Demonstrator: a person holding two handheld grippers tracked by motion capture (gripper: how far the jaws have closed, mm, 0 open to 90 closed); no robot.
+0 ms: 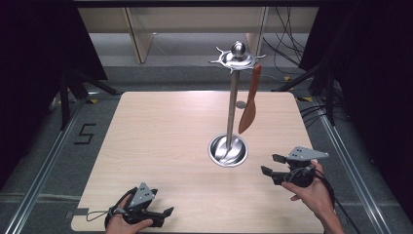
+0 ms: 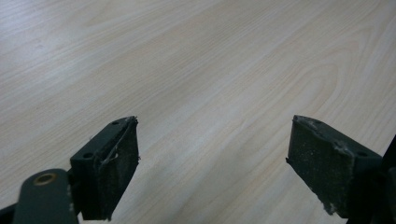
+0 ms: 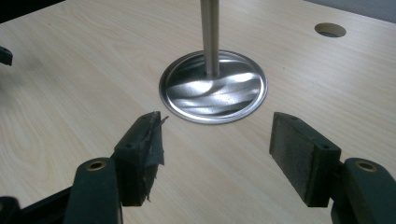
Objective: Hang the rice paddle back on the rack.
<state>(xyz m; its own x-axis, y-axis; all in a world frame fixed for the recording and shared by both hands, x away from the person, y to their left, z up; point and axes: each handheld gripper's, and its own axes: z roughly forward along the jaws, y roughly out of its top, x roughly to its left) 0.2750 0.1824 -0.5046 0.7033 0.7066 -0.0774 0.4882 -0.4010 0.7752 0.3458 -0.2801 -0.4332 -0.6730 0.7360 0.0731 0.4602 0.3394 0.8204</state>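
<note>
A metal utensil stand rises from a round shiny base (image 1: 228,150) on the wooden table (image 1: 160,131), and its pole (image 1: 233,105) ends in a hooked crown (image 1: 237,57). A brown spatula (image 1: 249,106) hangs from one hook, blade down. My right gripper (image 1: 272,164) hovers right of the base, held by a hand, jaws open and empty. In the right gripper view the base (image 3: 214,87) lies just beyond the open right gripper (image 3: 215,149). My left gripper (image 1: 163,202) rests at the table's front left edge. It is open over bare wood (image 2: 212,163).
A small round hole (image 1: 240,104) sits in the tabletop behind the stand, also seen as a hole (image 3: 330,30) in the right gripper view. Dark curtains and cables surround the table. A floor marking (image 1: 84,133) lies at the left.
</note>
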